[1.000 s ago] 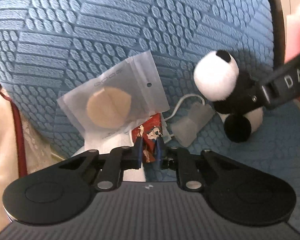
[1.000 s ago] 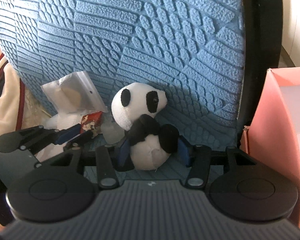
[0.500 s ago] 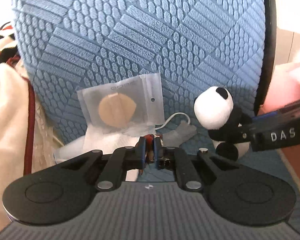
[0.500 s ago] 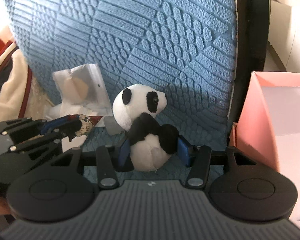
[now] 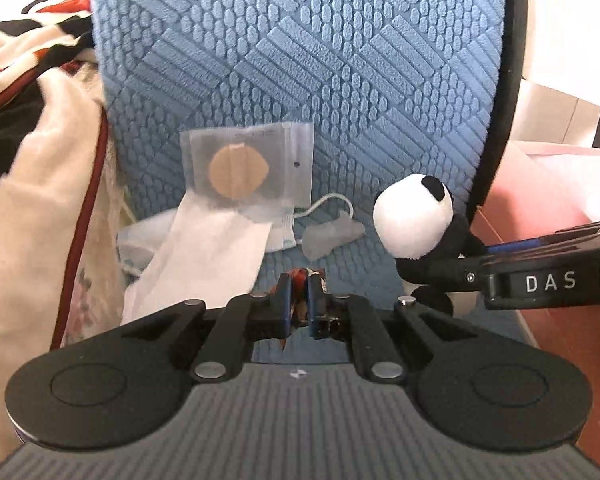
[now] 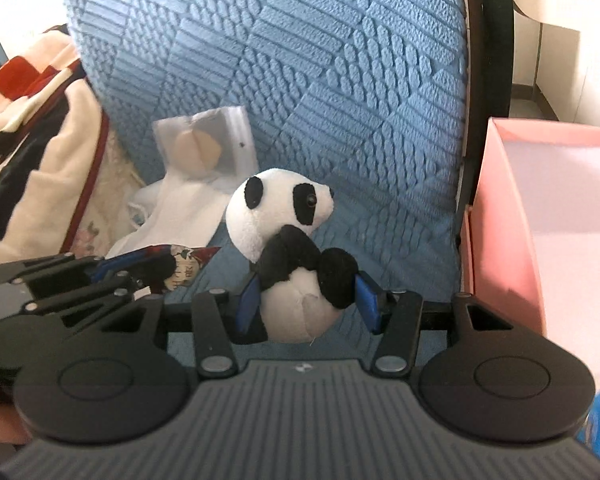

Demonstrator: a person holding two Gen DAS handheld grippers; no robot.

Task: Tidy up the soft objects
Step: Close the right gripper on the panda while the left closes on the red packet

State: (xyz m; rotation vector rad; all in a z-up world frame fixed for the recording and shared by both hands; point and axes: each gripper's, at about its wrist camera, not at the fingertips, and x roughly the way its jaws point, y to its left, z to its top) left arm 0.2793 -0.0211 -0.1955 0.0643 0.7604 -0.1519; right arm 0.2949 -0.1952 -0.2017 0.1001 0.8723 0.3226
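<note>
A small red printed packet (image 6: 184,265) hangs above the blue quilted cushion (image 5: 300,60), and my left gripper (image 5: 299,285) is shut on it; only its edge shows between the blue pads in the left wrist view. A black-and-white panda plush (image 6: 284,216) sits between the pads of my right gripper (image 6: 306,300), which is shut on its belly and legs. From the left wrist view the panda (image 5: 412,220) is at the right, held by the right gripper (image 5: 460,266). In the right wrist view the left gripper (image 6: 140,266) is low on the left.
On the cushion lie a clear bag with a beige round pad (image 5: 244,168), a white cloth (image 5: 204,252) and a small translucent pouch on a cord (image 5: 332,234). Piled clothes (image 5: 32,160) are at the left. A pink box (image 6: 540,216) stands past the chair's black rim (image 6: 488,60).
Both grippers have drawn back and up from the cushion. The red packet has come away from the pile in the left gripper; the panda has risen with the right one.
</note>
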